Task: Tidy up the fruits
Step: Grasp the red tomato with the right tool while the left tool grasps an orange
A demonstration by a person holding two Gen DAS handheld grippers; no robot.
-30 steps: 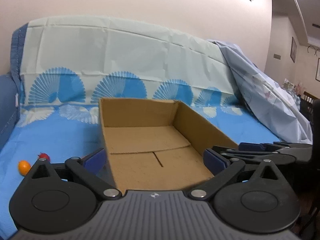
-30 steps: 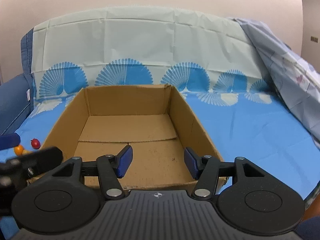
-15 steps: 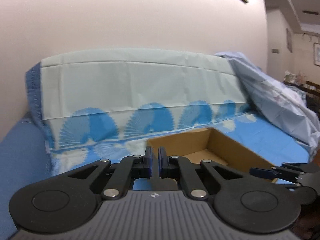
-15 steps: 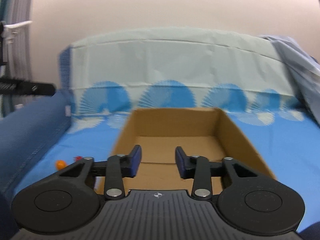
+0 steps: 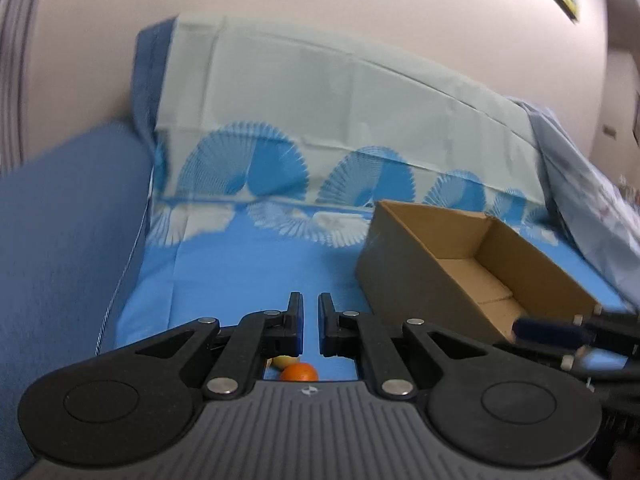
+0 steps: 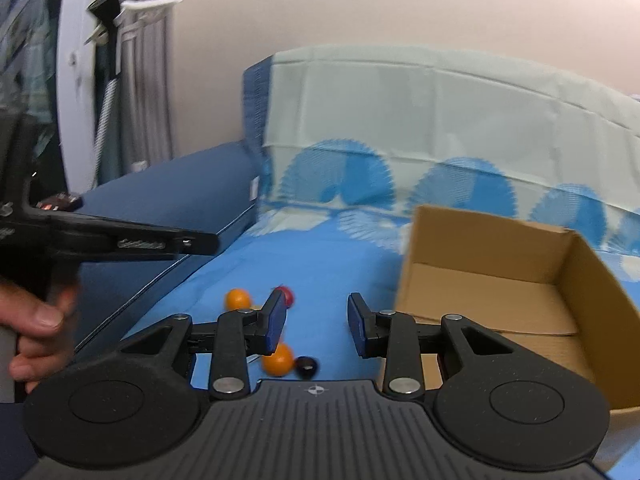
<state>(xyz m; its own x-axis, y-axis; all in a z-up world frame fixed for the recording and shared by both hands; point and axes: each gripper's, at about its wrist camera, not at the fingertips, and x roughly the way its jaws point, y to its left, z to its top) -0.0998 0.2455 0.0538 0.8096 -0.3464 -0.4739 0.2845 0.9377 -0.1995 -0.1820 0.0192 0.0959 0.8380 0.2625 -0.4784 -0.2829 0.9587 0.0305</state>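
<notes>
Blue sheet [image 6: 320,264] lies under both tongs: left gripper [image 5: 311,326] nearly closed, empty; right gripper [image 6: 316,322] wide, empty. Four fruits show: two oranges [image 6: 238,299], one red [image 6: 287,295], one dark [image 6: 306,367], partly hidden. One empty cardboard box [image 6: 500,280] sits right.

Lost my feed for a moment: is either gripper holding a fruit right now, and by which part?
Nothing is held. The left gripper is nearly shut on empty air; the right gripper is open above the loose round orange fruit on the blue cloth.
</notes>
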